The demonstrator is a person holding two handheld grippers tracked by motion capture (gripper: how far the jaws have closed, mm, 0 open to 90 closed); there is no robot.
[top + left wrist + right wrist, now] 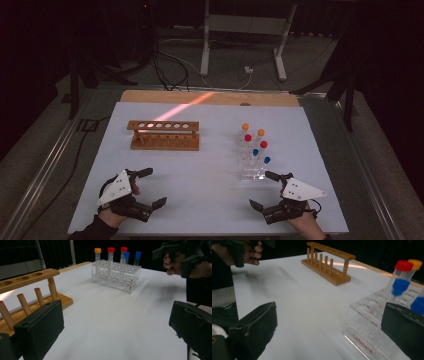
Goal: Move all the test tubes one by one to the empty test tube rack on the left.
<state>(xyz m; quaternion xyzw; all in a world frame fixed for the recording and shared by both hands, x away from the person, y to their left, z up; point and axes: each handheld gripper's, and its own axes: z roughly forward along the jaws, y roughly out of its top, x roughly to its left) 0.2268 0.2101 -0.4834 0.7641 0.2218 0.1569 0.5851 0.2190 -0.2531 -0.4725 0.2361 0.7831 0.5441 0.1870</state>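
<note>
Item: right gripper (264, 190). State: jaws spread wide, nothing between them. Place: near edge of the table (210, 200), just beside the near end of the clear rack (251, 172).

Item: left gripper (151, 187). State: jaws spread wide, empty. Place: near edge, left side, well apart from the wooden rack (164, 135).

Step in hand, as judged: you stand ready to take a tube from the clear rack, most likely for the wooden one. Notes for doing it well:
- Start with the nearest tube, the blue-capped one (266, 161); it leaves you the shortest reach and no neighbours to brush.
- Come in from above and level the jaws either side of the tube just under its cap, not on the cap itself, which may twist or slip.
- Close only when both pads face the tube squarely; draw straight up until the base is free of the rack, or the light rack may lift with it.
- Keep your left gripper ready to steady either rack.

Item: tubes. Six, upright, clear-bodied, in the clear rack right of centre. Caps: two orange (245, 126) at the far end, two red (248, 137) in the middle, two blue nearest you. They stand staggered, close together but apart.

Item: clear rack. Transparent plastic, many empty wells, red lettering on its near wall (362, 343).

Item: wooden rack. Six round holes along the top bar, all empty; pegs on the base.
</note>
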